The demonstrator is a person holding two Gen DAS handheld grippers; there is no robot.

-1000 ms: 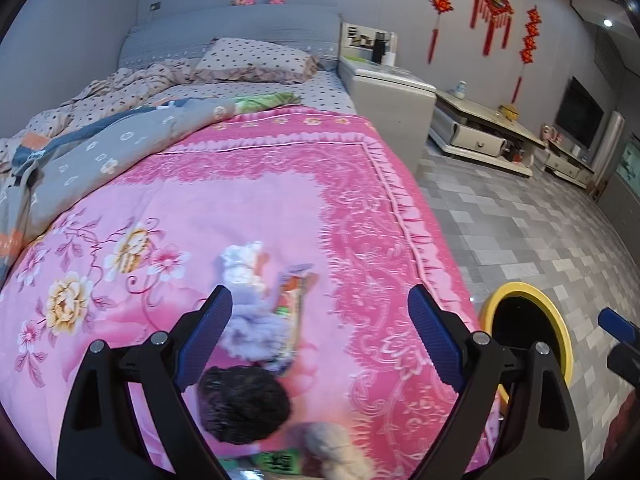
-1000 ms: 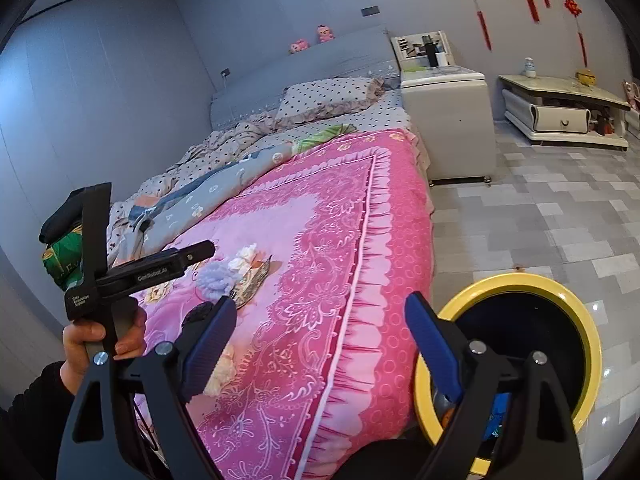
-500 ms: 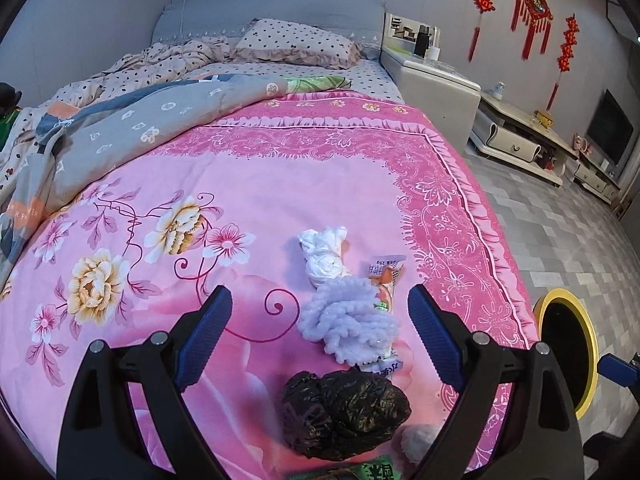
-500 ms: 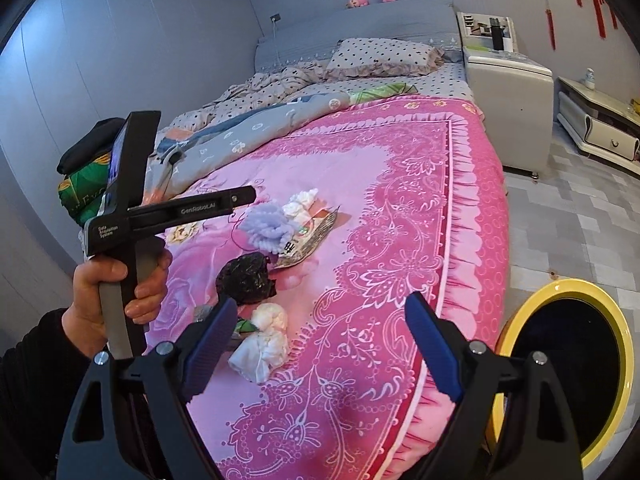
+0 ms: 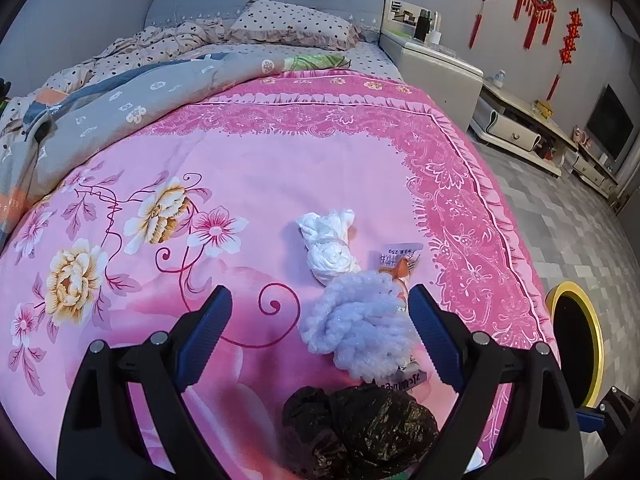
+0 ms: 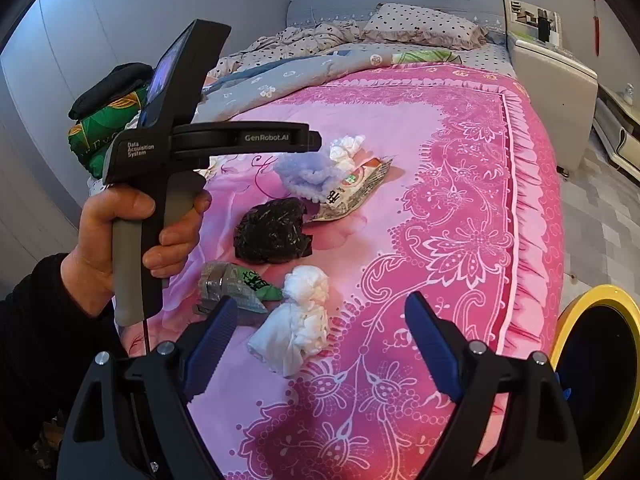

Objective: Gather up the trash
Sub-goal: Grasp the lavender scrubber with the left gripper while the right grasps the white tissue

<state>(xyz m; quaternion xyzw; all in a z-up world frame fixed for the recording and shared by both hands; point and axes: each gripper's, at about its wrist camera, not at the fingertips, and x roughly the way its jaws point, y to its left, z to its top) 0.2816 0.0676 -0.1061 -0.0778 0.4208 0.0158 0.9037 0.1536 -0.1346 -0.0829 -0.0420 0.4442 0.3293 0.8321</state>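
Trash lies on the pink bedspread (image 5: 320, 176). In the left wrist view my left gripper (image 5: 320, 320) stands open above a pale lilac fluffy wad (image 5: 360, 332), with a white knotted bag (image 5: 328, 246), an orange snack wrapper (image 5: 400, 264) and a black crumpled bag (image 5: 368, 428) around it. In the right wrist view my right gripper (image 6: 316, 340) is open over a second white knotted bag (image 6: 300, 320). Beside that bag lie a green-and-silver wrapper (image 6: 236, 284), the black bag (image 6: 272, 232), the lilac wad (image 6: 304, 174) and a snack wrapper (image 6: 352, 192). A hand (image 6: 120, 240) holds the left gripper body (image 6: 192, 140) over them.
A yellow-rimmed black bin (image 6: 596, 376) stands on the tiled floor by the bed's right edge, also seen as the bin (image 5: 576, 344) in the left wrist view. A grey quilt (image 5: 120, 108) and pillows lie further up the bed. A white nightstand (image 5: 436, 68) stands beside the headboard.
Both grippers swung from the bin side toward the bed and came down closer to the trash. The lilac wad now sits between the left fingers; the right now faces the near white bag.
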